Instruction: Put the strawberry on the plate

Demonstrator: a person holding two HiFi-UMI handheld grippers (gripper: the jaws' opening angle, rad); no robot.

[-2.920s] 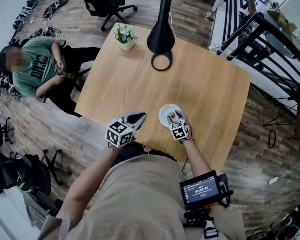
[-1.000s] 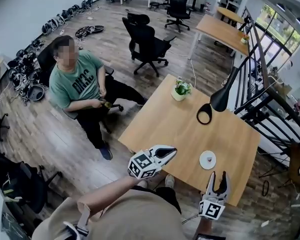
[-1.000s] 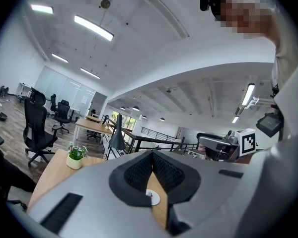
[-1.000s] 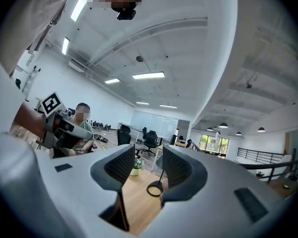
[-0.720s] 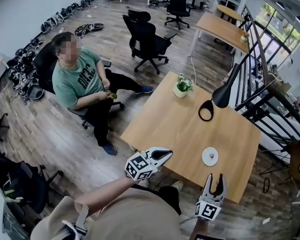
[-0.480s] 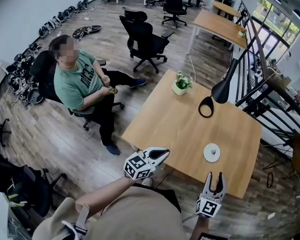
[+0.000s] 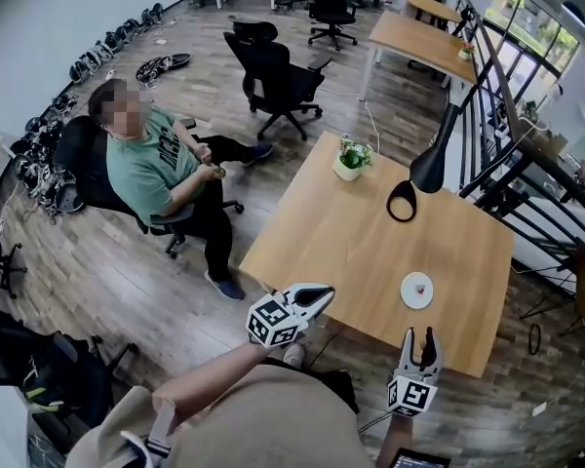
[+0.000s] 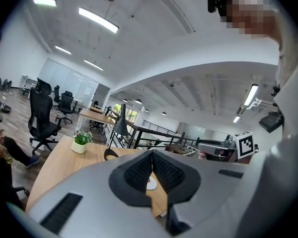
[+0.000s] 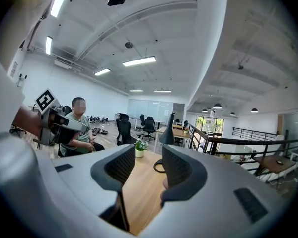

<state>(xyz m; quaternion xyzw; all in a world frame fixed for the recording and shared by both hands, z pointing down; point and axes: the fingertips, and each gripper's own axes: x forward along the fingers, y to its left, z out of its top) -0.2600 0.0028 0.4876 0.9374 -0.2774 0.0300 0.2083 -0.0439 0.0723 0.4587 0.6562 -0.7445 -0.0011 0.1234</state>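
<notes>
Jaws on the left gripper (image 7: 322,292) were pressed together with nothing in them; those on the right gripper (image 7: 418,333) stood apart, empty. Both hung by the table's (image 7: 370,232) near edge, and the strawberry (image 7: 422,286) lay on the plate (image 7: 407,293) just beyond. To my eye the placing was done; nothing more seemed called for.

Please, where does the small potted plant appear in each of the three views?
Head view: the potted plant stands above centre, on the far left corner of the table.
Left gripper view: the potted plant is left of centre.
Right gripper view: the potted plant is near the centre.
Shared landmark: the black lamp, right of the plant in all views.
</notes>
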